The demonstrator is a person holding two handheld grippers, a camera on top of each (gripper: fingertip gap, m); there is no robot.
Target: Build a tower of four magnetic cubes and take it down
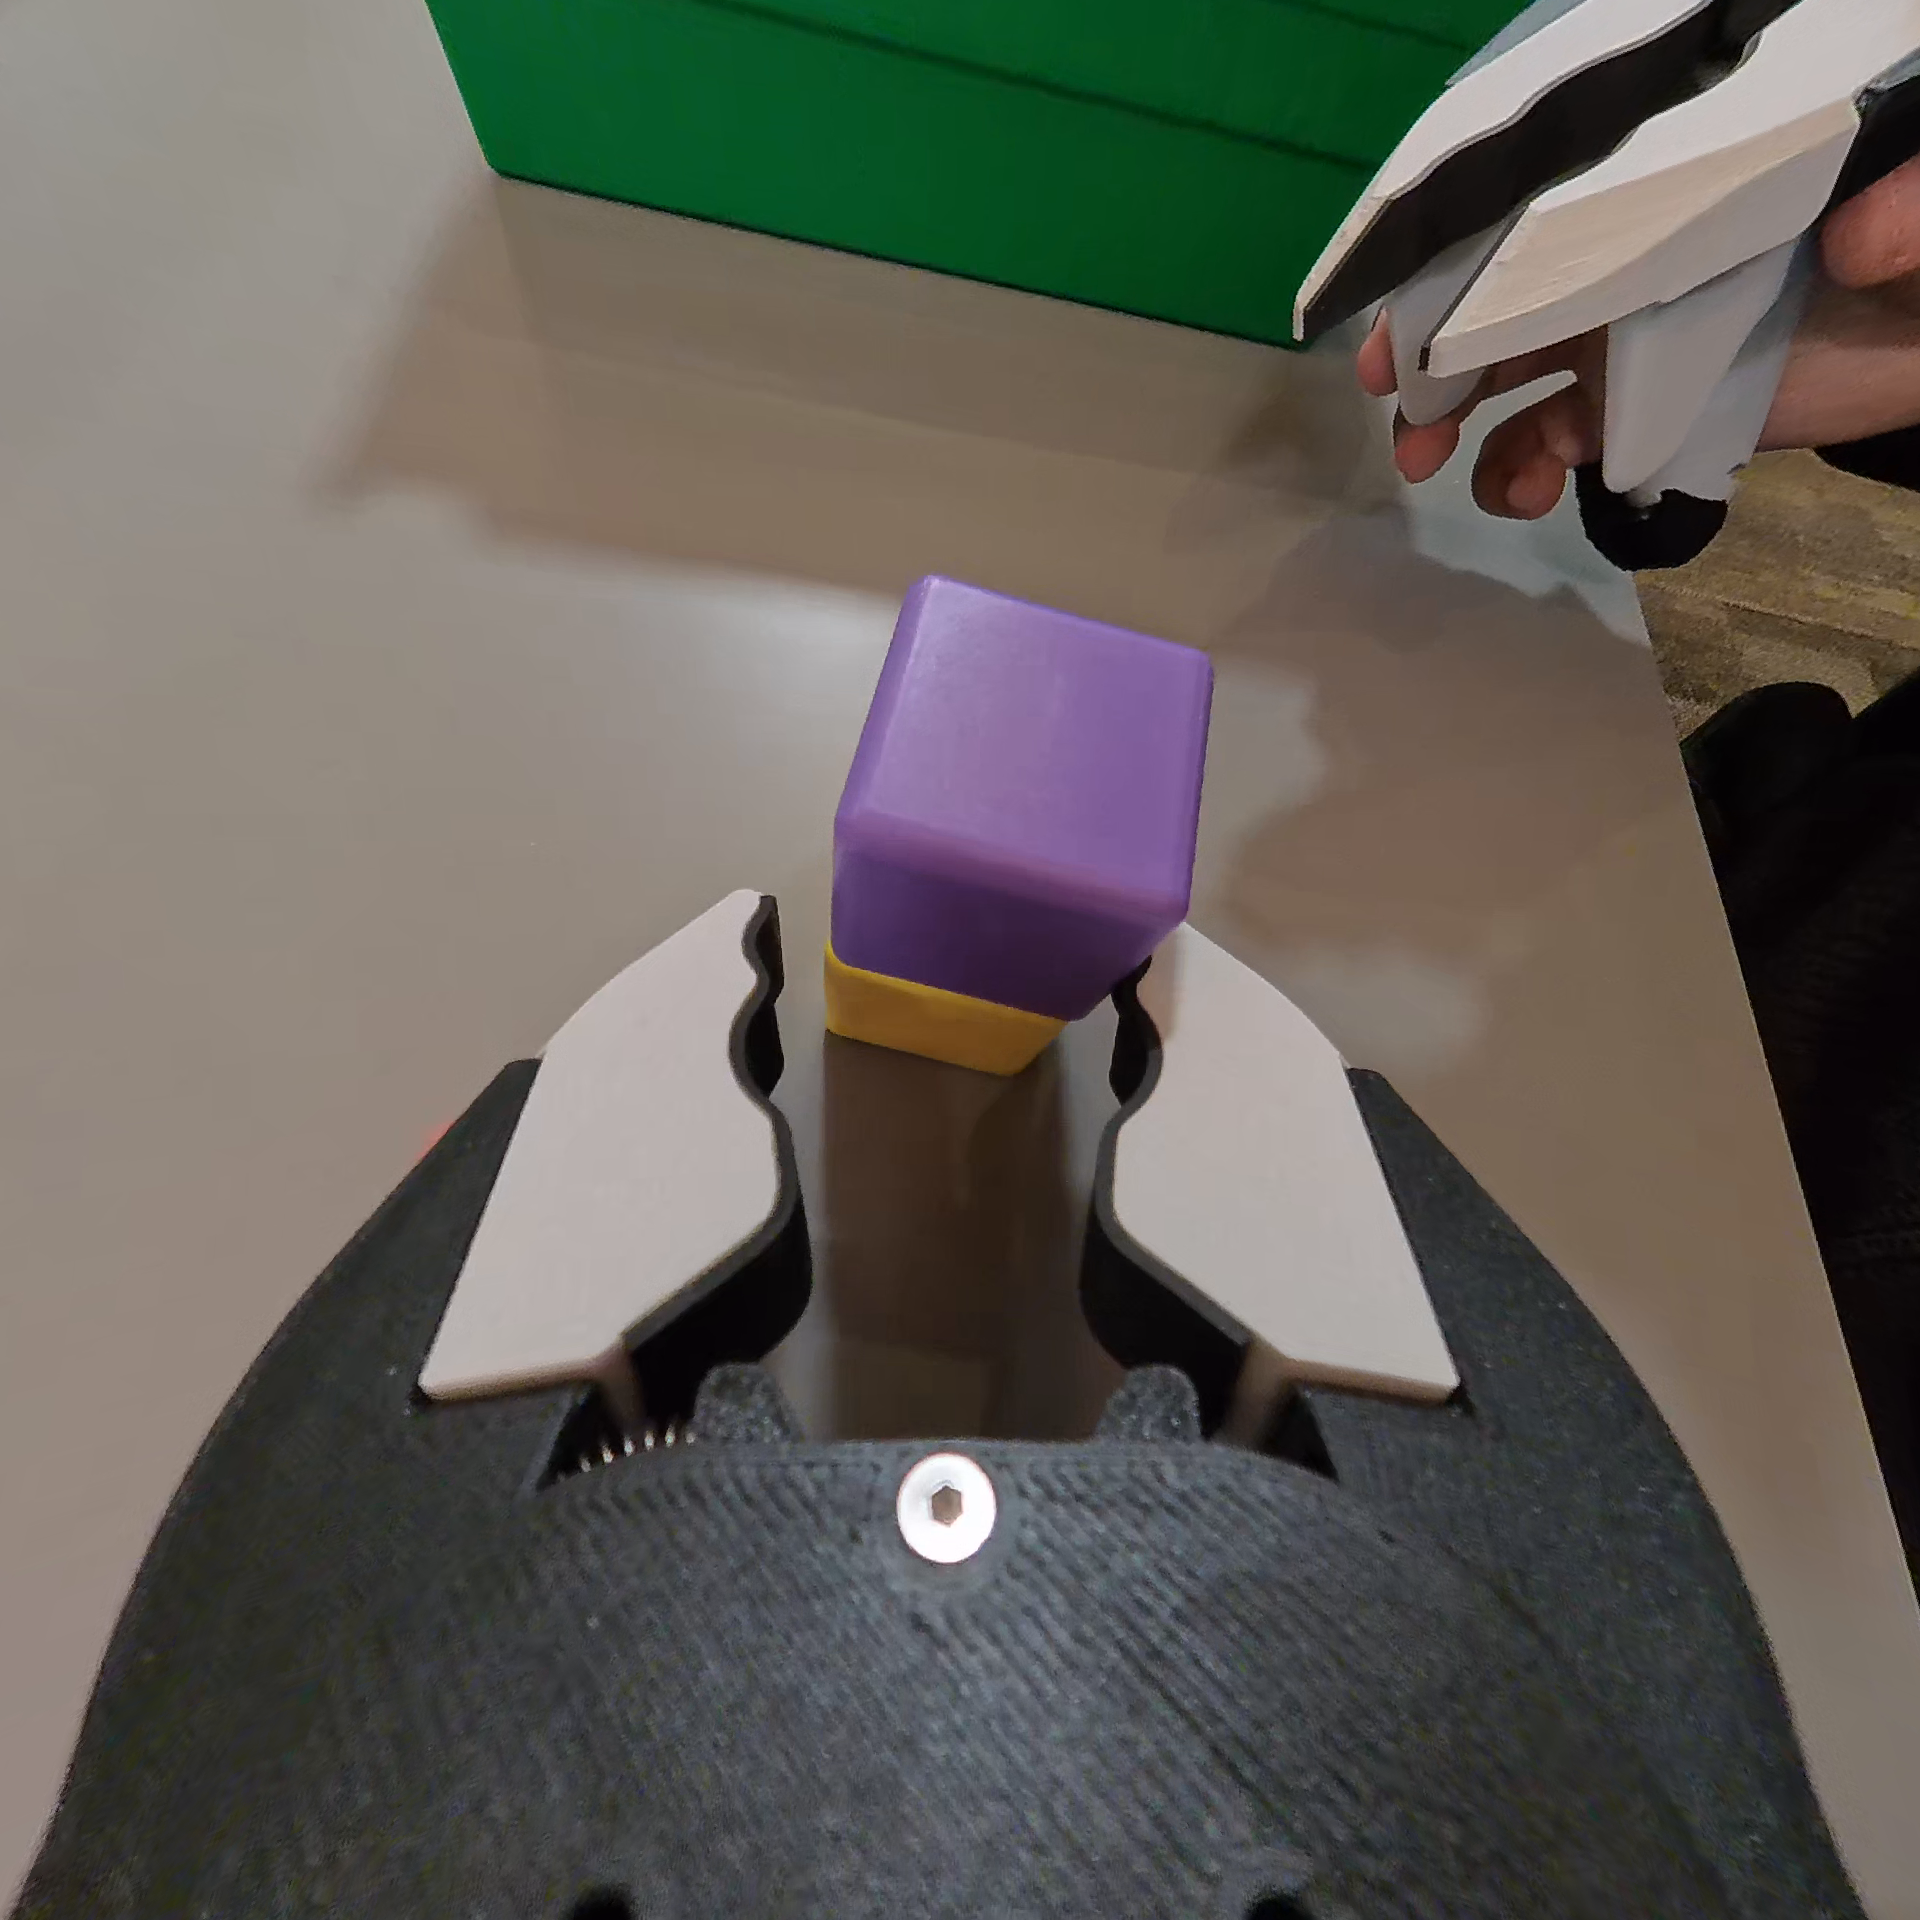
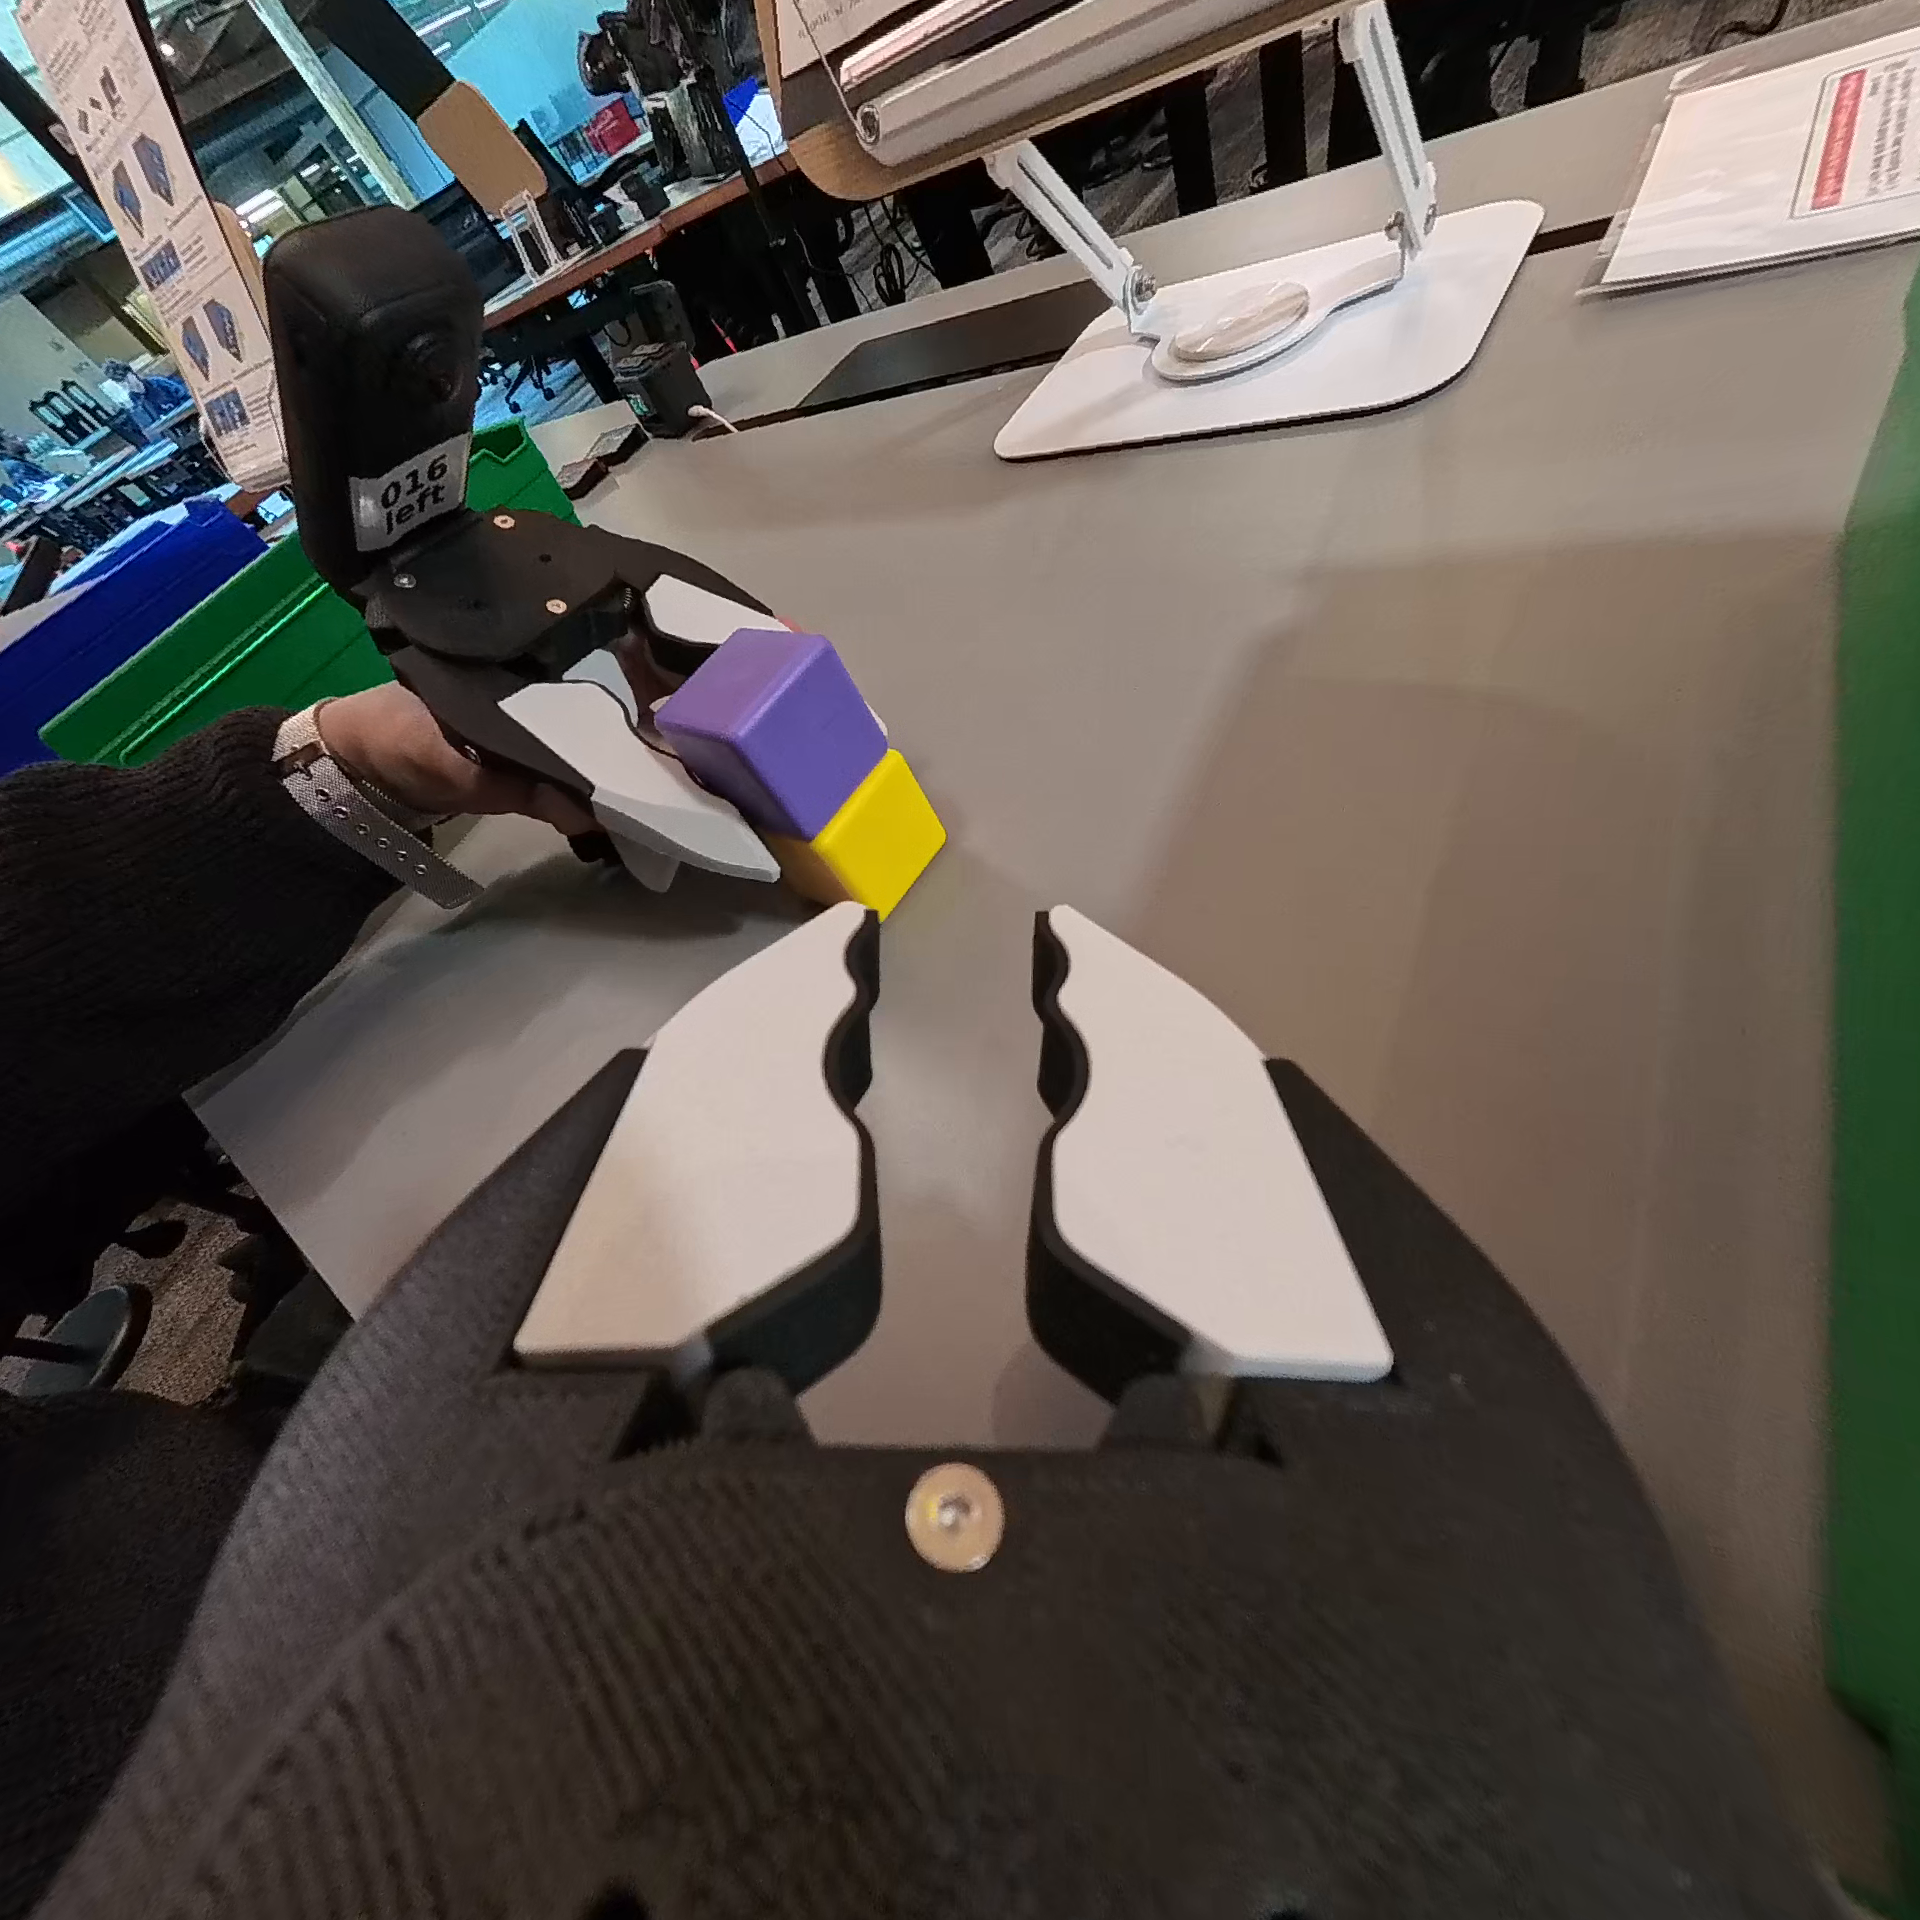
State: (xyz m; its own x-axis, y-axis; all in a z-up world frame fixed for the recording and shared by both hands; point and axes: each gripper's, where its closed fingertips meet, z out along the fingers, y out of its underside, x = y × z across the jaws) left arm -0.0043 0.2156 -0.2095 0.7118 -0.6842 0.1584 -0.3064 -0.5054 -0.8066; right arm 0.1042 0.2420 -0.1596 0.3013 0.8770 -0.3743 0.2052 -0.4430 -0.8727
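I note the purple cube (image 1: 1023,790) and yellow cube (image 2: 871,831) look like smooth plastic with a soft satin sheen. The grey table (image 1: 312,623) is smooth and semi-glossy; it mirrors the cubes faintly. The left gripper (image 1: 951,966) body is black printed plastic, rough with visible layer lines; its fingers (image 1: 623,1143) are matt light-grey plastic. One bright metal screw (image 1: 945,1507) sits in it. The green bin (image 1: 935,135) looks like matt plastic. The sleeve (image 2: 135,935) is black knit cloth.
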